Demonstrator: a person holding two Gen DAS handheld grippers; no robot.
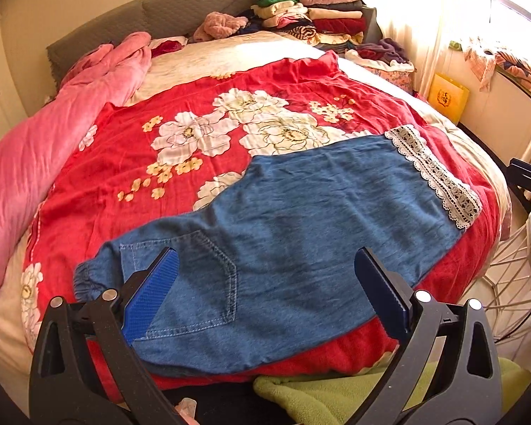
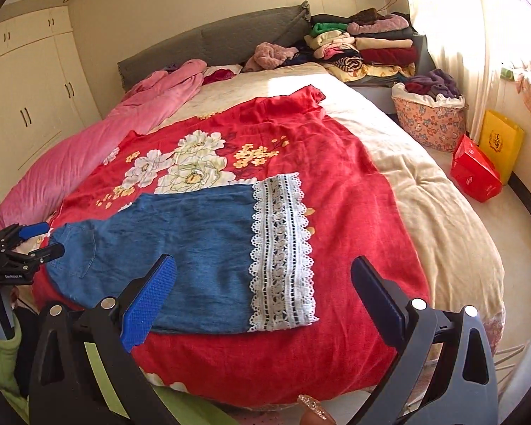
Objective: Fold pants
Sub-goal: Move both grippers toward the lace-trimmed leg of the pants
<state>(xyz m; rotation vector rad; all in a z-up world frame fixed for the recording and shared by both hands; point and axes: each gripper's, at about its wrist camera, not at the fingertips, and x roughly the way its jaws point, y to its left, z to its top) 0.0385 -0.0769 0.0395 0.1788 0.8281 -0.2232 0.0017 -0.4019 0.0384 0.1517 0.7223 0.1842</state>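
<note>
Blue denim pants point(image 1: 283, 219) with a white lace hem point(image 1: 432, 173) lie flat, folded leg on leg, on a red floral blanket point(image 1: 131, 148). The waist and back pocket point(image 1: 201, 276) are at the near left, the hem at the right. My left gripper point(image 1: 265, 290) is open and empty above the waist end. My right gripper point(image 2: 262, 301) is open and empty above the lace hem point(image 2: 283, 251) of the pants point(image 2: 180, 244). The left gripper point(image 2: 42, 241) also shows at the left edge of the right wrist view, beside the waist.
A pink quilt point(image 1: 53, 141) lies along the bed's left side. Stacks of folded clothes point(image 1: 311, 14) sit by the headboard. A floral laundry basket point(image 2: 428, 120), a red bag point(image 2: 474, 173) and a yellow bag point(image 2: 501, 145) stand on the floor at the right. A green garment point(image 1: 329, 393) is at the near edge.
</note>
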